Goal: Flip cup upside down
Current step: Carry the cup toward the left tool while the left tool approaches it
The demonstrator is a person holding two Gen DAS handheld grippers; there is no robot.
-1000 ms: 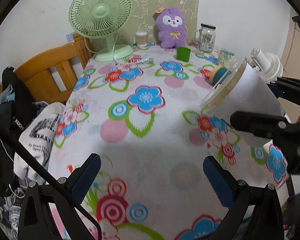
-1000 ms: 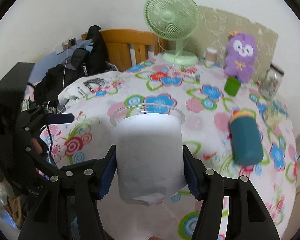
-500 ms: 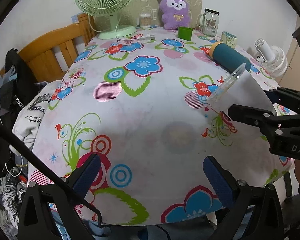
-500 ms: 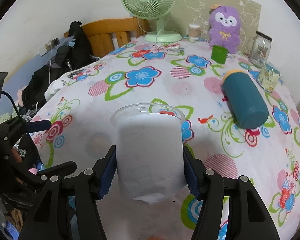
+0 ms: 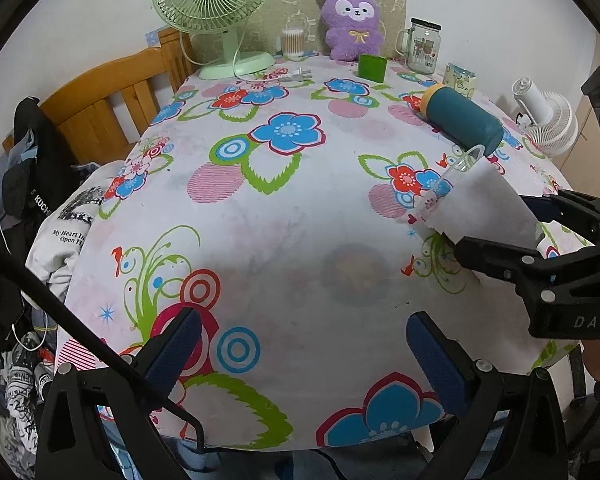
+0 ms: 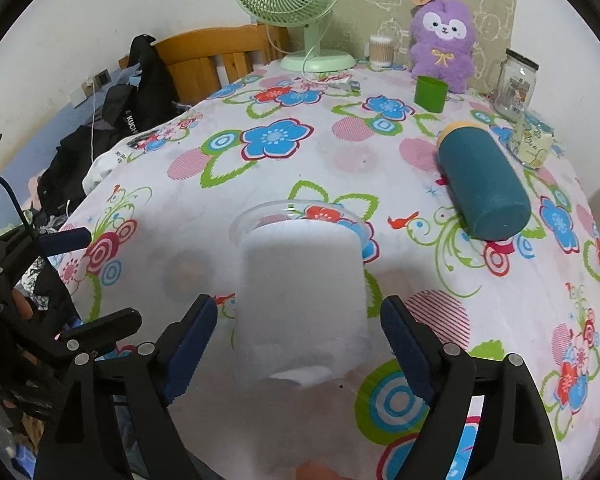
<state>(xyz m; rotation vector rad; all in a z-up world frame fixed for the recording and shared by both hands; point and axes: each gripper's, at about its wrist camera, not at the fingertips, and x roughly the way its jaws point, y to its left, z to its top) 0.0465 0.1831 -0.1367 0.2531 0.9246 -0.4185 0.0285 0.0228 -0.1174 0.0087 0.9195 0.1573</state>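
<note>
A clear plastic cup with a white paper sleeve (image 6: pixel 300 304) sits between the fingers of my right gripper (image 6: pixel 300 340), rim pointing forward and down toward the flowered tablecloth (image 6: pixel 300 168). The jaws stand apart from the cup's sides with gaps showing. In the left wrist view the cup (image 5: pixel 480 204) is tilted rim-down at the right, its rim at the cloth, with the right gripper (image 5: pixel 540 236) around it. My left gripper (image 5: pixel 300 344) is open and empty over the table's near edge.
A teal bottle (image 6: pixel 484 188) lies on its side right of the cup. At the back stand a green fan (image 5: pixel 216 12), a purple plush (image 5: pixel 354 20), a green cup (image 5: pixel 372 67) and a glass jar (image 5: pixel 422 46). A wooden chair (image 5: pixel 112 112) with clothes is left.
The right gripper has lowered the cup toward the table, tipping it rim-down, and its jaws have spread from the cup's sides. The left gripper has drawn back toward the near edge.
</note>
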